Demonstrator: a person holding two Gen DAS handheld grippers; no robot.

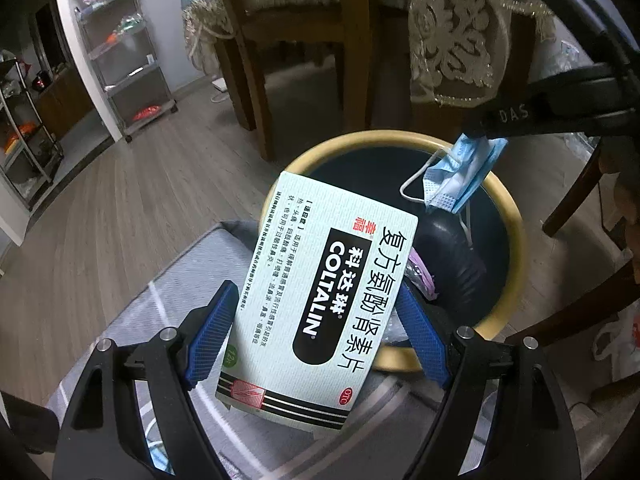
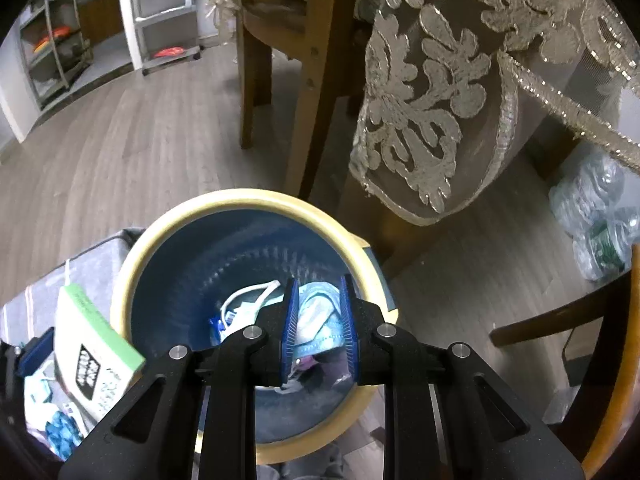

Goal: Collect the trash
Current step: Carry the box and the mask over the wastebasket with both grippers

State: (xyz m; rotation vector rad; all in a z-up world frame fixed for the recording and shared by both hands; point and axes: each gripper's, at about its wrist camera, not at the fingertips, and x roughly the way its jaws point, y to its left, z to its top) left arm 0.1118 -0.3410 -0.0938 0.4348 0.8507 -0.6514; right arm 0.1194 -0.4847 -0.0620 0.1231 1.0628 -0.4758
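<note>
Mask (image 2: 320, 320) and box (image 1: 320, 300) over bin (image 2: 248, 200)

Pale green medicine box (image 1: 320, 304): black panel with white "COLTALIN" and Chinese "科达琳"; large black Chinese line "复方氨酚肾素片" alongside; small red "幸福" mark; red oval "OTC" at corner; green circle reading "12" plus unreadable character; fine Chinese print too small to read. Black gripper finger (image 1: 516, 116): letters "DAS".
</note>
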